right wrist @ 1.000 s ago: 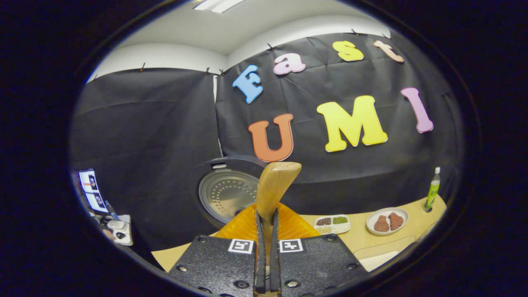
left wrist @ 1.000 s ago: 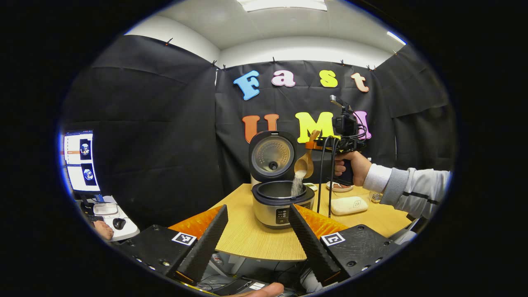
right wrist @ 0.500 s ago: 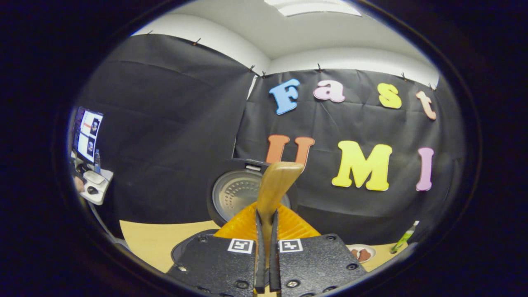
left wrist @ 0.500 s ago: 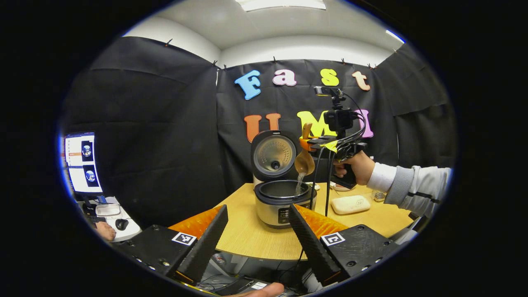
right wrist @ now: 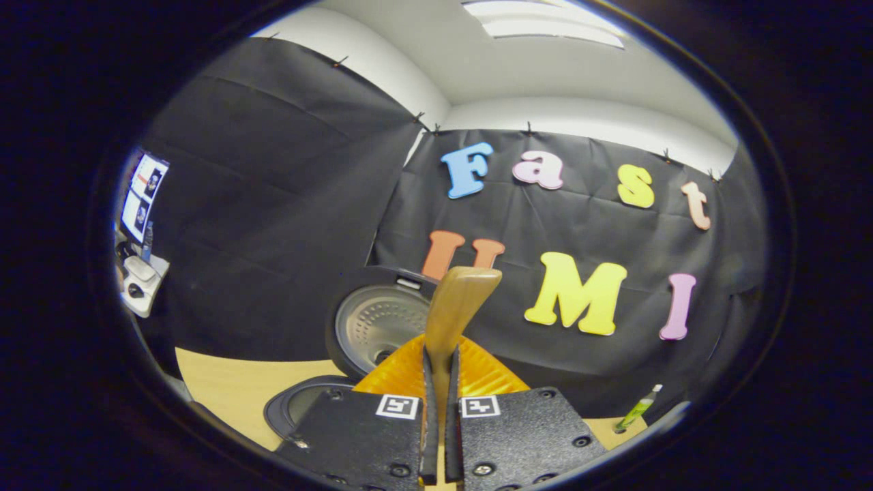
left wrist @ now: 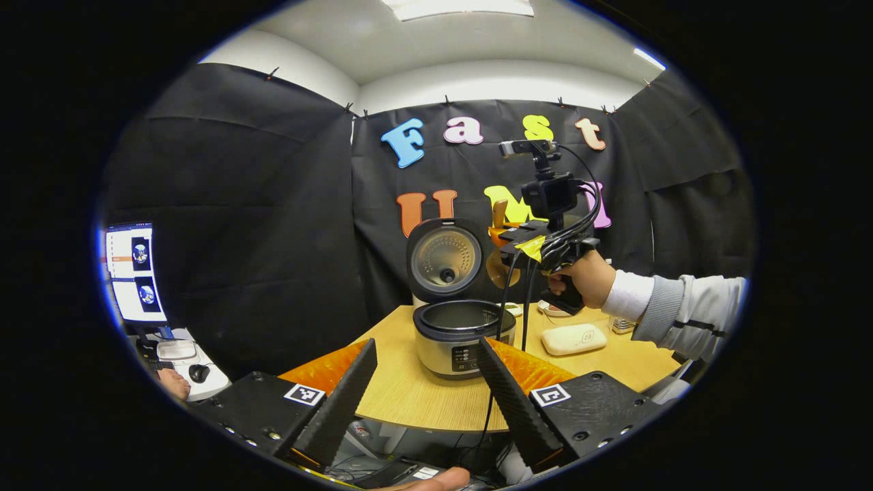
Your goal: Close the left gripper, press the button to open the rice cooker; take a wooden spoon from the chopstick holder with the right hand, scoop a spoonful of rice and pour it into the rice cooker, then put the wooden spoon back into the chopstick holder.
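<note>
I am holding the wooden spoon (right wrist: 455,310) clamped in the right gripper (right wrist: 440,409) fingers, above the open rice cooker (left wrist: 462,334) on the counter (left wrist: 423,392). Left gripper (left wrist: 426,392) fingers are standing apart, near. Risk: spoon twisting in the thin grip while travelling back to the holder.

Grey-and-white sleeve (left wrist: 672,312), black cables (left wrist: 508,293), square-marker gripper blocks (left wrist: 593,409)

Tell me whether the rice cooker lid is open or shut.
Open. The lid stands upright behind the rice cooker, its perforated inner face showing, and the pot's dark rim is uncovered.
</note>
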`<state>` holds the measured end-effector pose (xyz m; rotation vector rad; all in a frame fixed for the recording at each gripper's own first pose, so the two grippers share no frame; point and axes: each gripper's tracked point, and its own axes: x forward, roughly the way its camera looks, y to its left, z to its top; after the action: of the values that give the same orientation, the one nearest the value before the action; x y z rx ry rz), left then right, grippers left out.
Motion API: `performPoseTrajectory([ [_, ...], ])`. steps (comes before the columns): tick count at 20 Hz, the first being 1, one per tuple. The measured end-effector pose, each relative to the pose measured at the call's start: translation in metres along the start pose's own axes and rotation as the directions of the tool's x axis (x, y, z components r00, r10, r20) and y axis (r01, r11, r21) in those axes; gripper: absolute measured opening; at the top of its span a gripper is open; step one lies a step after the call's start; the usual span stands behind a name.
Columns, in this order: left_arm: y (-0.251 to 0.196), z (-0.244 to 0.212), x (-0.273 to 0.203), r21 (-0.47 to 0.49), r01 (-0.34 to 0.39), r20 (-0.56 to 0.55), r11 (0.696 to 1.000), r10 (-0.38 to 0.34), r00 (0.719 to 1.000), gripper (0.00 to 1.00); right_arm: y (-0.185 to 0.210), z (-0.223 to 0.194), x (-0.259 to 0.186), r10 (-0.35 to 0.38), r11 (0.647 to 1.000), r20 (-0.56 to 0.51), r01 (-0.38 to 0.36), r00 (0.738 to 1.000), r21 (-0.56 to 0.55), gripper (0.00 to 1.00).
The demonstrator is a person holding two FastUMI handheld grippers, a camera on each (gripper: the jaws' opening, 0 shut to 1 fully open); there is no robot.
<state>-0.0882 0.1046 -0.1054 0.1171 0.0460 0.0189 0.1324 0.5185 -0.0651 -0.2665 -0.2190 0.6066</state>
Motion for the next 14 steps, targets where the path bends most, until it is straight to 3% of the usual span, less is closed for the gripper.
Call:
performPoseTrajectory([
  [7, -0.003, 0.004, -0.003, 0.013, 0.022, 0.002, 1.000, -0.022, 1.000, 0.94, -0.093, -0.022, -0.016, -0.117, 0.991, -0.055, 0.121, 0.992, 0.063, 0.09],
  [14, -0.031, 0.014, 0.003, 0.037, 0.059, 0.010, 0.998, -0.059, 0.998, 0.95, -0.204, -0.040, -0.050, -0.254, 0.959, -0.091, 0.263, 0.963, 0.106, 0.09],
])
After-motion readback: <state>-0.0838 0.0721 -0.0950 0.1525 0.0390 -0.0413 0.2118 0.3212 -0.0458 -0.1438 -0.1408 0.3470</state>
